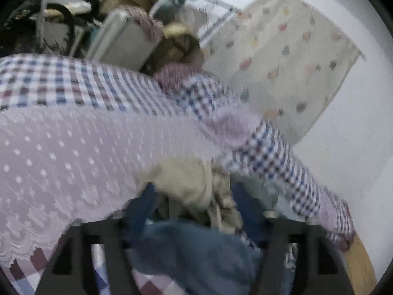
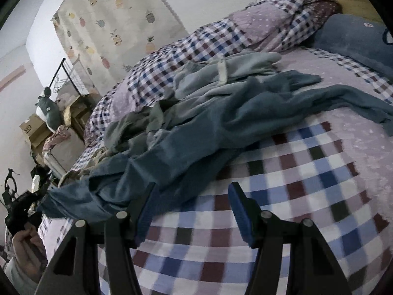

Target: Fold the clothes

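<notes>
Closest to the left lens: beige garment [image 1: 196, 184] bunched between the left gripper [image 1: 194, 196] jaws, seemingly clenched on it, blue cloth just below. Right gripper [image 2: 194, 204] at 6 o'clock, jaws released, holding nothing, hovering over the checked bedspread [image 2: 294, 184]. From 9 to 2 o'clock: unfolded heap of teal trousers [image 2: 221, 123] and pale grey top [image 2: 233, 71] sprawled across the bed.

Likely snags: dragging neighbouring tangled pieces along; fabric slipping from a bunched grip.

Soft, rumpled quilt [image 2: 196, 49]; pineapple-print hanging [image 2: 110, 19], boxes [image 2: 34, 127], white walls.
</notes>
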Available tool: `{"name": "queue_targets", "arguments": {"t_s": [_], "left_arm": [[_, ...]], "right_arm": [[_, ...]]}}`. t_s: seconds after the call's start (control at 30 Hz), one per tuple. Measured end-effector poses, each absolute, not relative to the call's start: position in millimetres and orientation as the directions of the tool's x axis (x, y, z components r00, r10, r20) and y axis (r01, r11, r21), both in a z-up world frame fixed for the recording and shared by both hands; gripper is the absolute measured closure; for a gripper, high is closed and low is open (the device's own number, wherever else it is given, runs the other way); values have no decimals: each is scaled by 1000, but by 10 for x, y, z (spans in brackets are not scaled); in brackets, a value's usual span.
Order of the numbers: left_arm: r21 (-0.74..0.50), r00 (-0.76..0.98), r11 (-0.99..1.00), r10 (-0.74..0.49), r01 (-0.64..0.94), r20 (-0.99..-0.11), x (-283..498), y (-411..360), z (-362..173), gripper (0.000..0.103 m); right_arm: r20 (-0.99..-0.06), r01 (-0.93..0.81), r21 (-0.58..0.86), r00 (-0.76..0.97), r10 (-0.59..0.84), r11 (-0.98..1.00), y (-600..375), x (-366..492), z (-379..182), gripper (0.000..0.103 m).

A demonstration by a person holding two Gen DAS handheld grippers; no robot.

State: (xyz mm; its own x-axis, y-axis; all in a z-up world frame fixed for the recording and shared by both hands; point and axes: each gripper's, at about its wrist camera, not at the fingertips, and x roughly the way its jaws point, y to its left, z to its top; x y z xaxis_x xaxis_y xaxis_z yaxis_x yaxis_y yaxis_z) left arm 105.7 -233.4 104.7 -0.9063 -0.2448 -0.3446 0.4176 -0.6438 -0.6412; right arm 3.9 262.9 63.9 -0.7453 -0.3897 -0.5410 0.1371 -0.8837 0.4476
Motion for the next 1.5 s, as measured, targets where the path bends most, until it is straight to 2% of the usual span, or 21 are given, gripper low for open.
{"name": "queue_targets", "arguments": {"t_s": [0.1, 0.37, 0.43, 0.47, 0.5, 0.53, 0.6, 0.77, 0.93, 1.0, 1.07, 1.13, 1.2, 1.27, 1.3, 1.5], "left_arm": [[-633, -922, -676, -210, 377, -325, 1041, -2334, 1060, 18], [-654, -894, -690, 21, 310, -447, 717, -2169, 815, 18], [-654, -883, -694, 58, 300, -466, 656, -2107, 766, 18], [-654, -877, -697, 75, 294, -475, 627, -2074, 743, 18], [-654, -873, -700, 91, 286, -479, 608, -2040, 733, 18], [-654, -870, -704, 107, 275, -481, 594, -2005, 732, 18], [-655, -865, -711, 134, 257, -484, 560, -1951, 729, 18], [-652, -861, -721, 159, 234, -484, 503, -1920, 738, 18], [-650, -856, -729, 179, 217, -486, 497, -1848, 735, 18], [-649, -853, -732, 187, 210, -488, 489, -1810, 730, 18], [-646, -849, -735, 195, 204, -490, 469, -1770, 721, 18], [-644, -846, -739, 203, 198, -493, 450, -1730, 712, 18], [-641, -843, -743, 210, 192, -496, 430, -1691, 703, 18], [-642, -839, -743, 218, 188, -498, 413, -1660, 688, 18], [-643, -837, -743, 223, 186, -500, 406, -1644, 680, 18], [-660, -821, -731, 261, 175, -507, 331, -1559, 648, 18]], "right_arm": [[-538, 149, 458, -739, -407, -876, 2492, -10, 607, 40], [-529, 157, 461, -741, -413, -873, 2205, -150, 553, 42], [-526, 160, 473, -737, -424, -866, 2157, -183, 541, 45], [-524, 161, 480, -735, -429, -862, 2134, -199, 535, 52], [-537, 165, 475, -724, -434, -864, 2089, -218, 517, 65], [-551, 170, 469, -711, -437, -867, 2042, -238, 497, 72], [-565, 179, 451, -701, -435, -874, 1973, -236, 476, 101], [-489, 198, 468, -754, -439, -861, 2056, -108, 640, 103], [-418, 168, 538, -797, -435, -826, 2366, -51, 806, 103], [-395, 154, 571, -810, -434, -806, 2497, -41, 858, 99], [-432, 82, 611, -799, -419, -787, 2575, -107, 720, 97], [-471, 2, 665, -775, -422, -747, 2648, -196, 514, 88], [-472, -58, 729, -763, -441, -682, 2751, -252, 344, 65], [-438, -86, 787, -775, -456, -611, 2853, -275, 243, 54], [-415, -91, 812, -785, -461, -577, 2896, -278, 211, 51], [-392, -78, 820, -799, -456, -568, 2872, -418, 213, 50]]}}
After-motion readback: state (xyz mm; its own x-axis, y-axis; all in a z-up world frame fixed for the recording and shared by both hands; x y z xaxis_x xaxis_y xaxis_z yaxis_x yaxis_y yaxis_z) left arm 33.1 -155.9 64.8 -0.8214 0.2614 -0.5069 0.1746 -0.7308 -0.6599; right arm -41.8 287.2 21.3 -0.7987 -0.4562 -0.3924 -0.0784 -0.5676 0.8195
